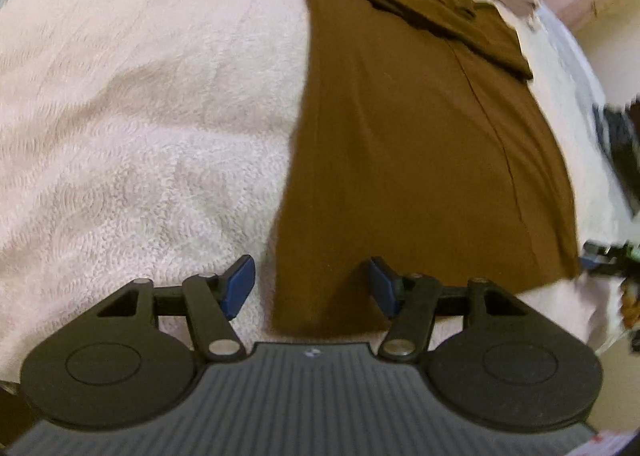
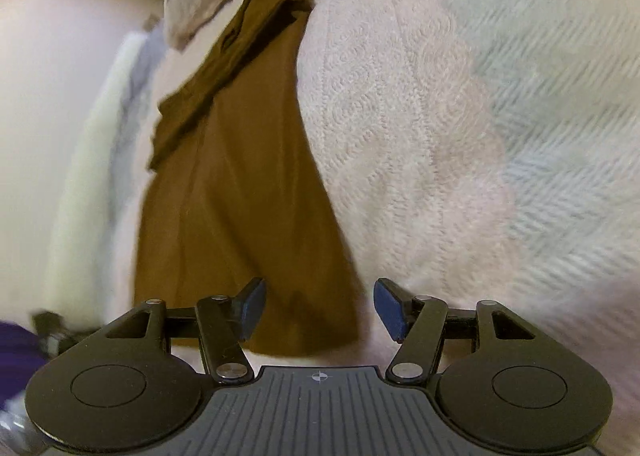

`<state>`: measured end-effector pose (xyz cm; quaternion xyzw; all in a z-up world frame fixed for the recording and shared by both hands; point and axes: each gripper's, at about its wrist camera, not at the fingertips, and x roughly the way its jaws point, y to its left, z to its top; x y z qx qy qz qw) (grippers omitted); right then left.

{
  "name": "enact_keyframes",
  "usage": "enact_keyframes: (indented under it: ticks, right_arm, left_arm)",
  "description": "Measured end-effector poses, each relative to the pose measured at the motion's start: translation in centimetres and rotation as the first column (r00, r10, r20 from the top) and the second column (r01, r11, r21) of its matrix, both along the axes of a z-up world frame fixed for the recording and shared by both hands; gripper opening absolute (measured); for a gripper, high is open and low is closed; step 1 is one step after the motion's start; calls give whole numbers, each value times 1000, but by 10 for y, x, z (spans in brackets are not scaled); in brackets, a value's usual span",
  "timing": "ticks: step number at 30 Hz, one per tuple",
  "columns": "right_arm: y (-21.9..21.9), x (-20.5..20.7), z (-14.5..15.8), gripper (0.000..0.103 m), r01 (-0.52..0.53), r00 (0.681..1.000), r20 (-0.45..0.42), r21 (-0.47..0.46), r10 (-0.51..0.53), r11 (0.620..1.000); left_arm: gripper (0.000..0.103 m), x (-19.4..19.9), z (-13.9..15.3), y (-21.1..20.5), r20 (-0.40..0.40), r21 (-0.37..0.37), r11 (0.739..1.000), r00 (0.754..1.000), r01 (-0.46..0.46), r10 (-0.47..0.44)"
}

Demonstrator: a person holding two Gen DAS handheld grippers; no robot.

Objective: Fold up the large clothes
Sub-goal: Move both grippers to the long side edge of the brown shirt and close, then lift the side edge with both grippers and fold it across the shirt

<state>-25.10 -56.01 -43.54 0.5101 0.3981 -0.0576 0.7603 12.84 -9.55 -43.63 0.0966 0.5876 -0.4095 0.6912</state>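
Below, we see a brown garment (image 1: 420, 160) lying flat in a long strip on a white textured bedspread (image 1: 140, 116), its far end folded over. Our left gripper (image 1: 310, 284) hangs with jaws apart and empty at the garment's near corner; our right gripper (image 2: 320, 306) does likewise at the other near corner. A grey cloth (image 2: 200, 0) lies just beyond the garment's far end.

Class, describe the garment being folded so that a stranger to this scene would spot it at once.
Start with the pale textured bedspread covering the surface. A long brown garment lies flat on it, its far end already doubled over. It is the only dark, smooth cloth there; the grey fabric beyond its far end is lighter and heaped.
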Motion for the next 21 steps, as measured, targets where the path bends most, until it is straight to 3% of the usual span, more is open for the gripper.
enact_keyframes:
  ticks: [2, 4, 5, 6, 7, 8, 9, 12, 14, 16, 21]
  right_arm:
    - [-1, 5, -3, 46, -21, 1000, 8, 21, 21, 1000]
    - [0, 9, -3, 31, -47, 999, -1, 17, 47, 999]
    - [1, 10, -3, 14, -57, 998, -4, 15, 57, 998]
    - [2, 10, 0, 7, -57, 998, 0, 12, 57, 998]
    - [3, 10, 4, 6, -60, 998, 10, 8, 60, 998]
    - [6, 9, 10, 5, -70, 997, 21, -9, 70, 998]
    - [8, 9, 19, 4, -84, 996, 39, -34, 85, 996]
    - [6, -3, 47, 3, -67, 991, 110, -62, 73, 996]
    - [2, -13, 59, 2, -47, 988, 144, -65, 56, 997]
    - [-1, -17, 58, 0, -41, 992, 116, -68, 49, 997]
    - [4, -8, 29, 2, -52, 999, 2, -52, 53, 997]
  left_arm:
    - [52, 5, 1, 5, -32, -29, 999, 999, -35, 34]
    - [49, -1, 2, 1, -20, -22, 1000, 1000, -7, 7]
    - [46, -6, 4, -2, 8, -9, 1000, 1000, 28, -28]
    - [37, -10, 5, -5, 32, 1, 998, 998, 56, -56]
    - [29, -13, 6, -7, 47, 4, 997, 996, 81, -81]
    - [8, -14, 7, -8, 47, -4, 996, 995, 89, -89]
    - [2, -13, 9, -9, 44, -12, 997, 996, 80, -80]
    - [2, -9, 19, 5, 49, -60, 997, 998, 42, -39]
    - [2, -7, 31, 25, 13, -154, 988, 1000, -4, 6]
    - [2, -5, 31, 39, -7, -189, 980, 998, -64, 64]
    - [5, 0, -5, 33, -78, -100, 983, 986, -152, 145]
